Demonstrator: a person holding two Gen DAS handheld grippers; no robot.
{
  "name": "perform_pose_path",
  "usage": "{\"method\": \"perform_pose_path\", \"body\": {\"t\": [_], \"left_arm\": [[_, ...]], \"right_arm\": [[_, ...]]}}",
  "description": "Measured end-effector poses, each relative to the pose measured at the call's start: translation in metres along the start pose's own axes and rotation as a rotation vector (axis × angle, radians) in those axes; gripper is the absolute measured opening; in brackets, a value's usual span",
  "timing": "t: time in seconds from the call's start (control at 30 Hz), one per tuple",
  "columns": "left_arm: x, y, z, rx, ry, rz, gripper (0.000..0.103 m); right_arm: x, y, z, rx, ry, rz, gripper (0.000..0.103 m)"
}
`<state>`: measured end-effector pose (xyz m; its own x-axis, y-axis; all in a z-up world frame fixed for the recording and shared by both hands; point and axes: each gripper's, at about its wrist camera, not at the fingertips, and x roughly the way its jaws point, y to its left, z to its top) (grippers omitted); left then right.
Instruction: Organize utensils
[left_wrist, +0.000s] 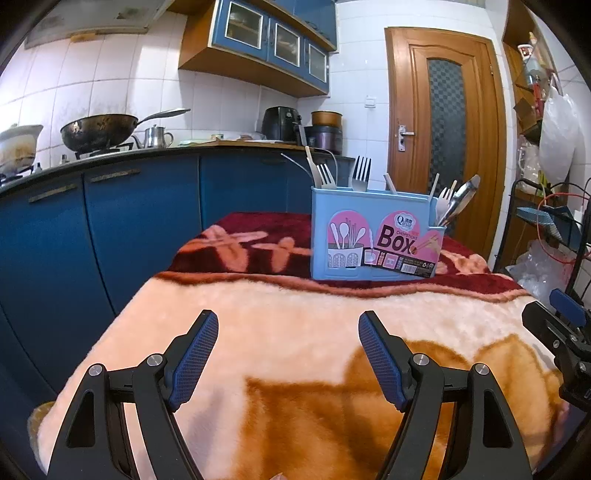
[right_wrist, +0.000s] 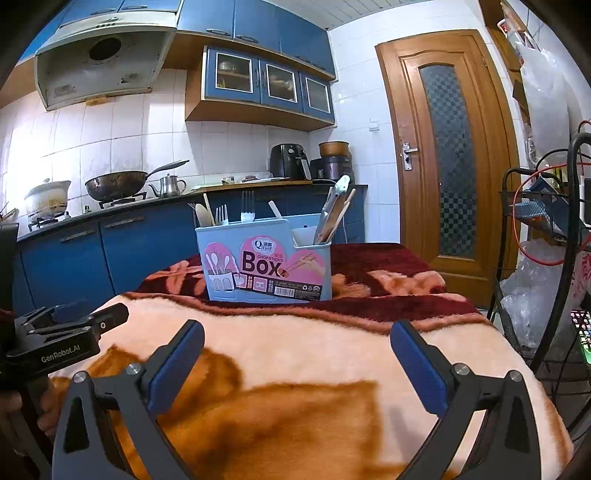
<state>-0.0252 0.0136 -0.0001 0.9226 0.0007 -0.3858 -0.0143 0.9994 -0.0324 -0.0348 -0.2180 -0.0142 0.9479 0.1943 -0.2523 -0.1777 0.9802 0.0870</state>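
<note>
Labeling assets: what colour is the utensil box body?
Light blue, with pink stickers; the utensil box shows best in the right wrist view.

White tiled walls (right_wrist: 122, 129) are seen behind blue lower cabinets (left_wrist: 122, 221). Blue wall cabinets (right_wrist: 266, 83) are hung above. A wooden door (right_wrist: 447, 155) with patterned glass is closed at the right.

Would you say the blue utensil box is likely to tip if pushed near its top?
Probably: the box stands tall on a soft plush blanket. It looks like thin plastic, so likely light. The tongs and forks rising above its rim may raise its balance.
</note>
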Motion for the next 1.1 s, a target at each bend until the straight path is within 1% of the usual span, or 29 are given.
{"method": "perform_pose_path", "body": {"t": [1.1], "left_arm": [[-0.0013,-0.0002,-0.0008,0.001,-0.008,0.007,0.079]], "right_arm": [[-0.0003,-0.0006,0.0003,-0.005,0.002,0.001,0.103]]}}
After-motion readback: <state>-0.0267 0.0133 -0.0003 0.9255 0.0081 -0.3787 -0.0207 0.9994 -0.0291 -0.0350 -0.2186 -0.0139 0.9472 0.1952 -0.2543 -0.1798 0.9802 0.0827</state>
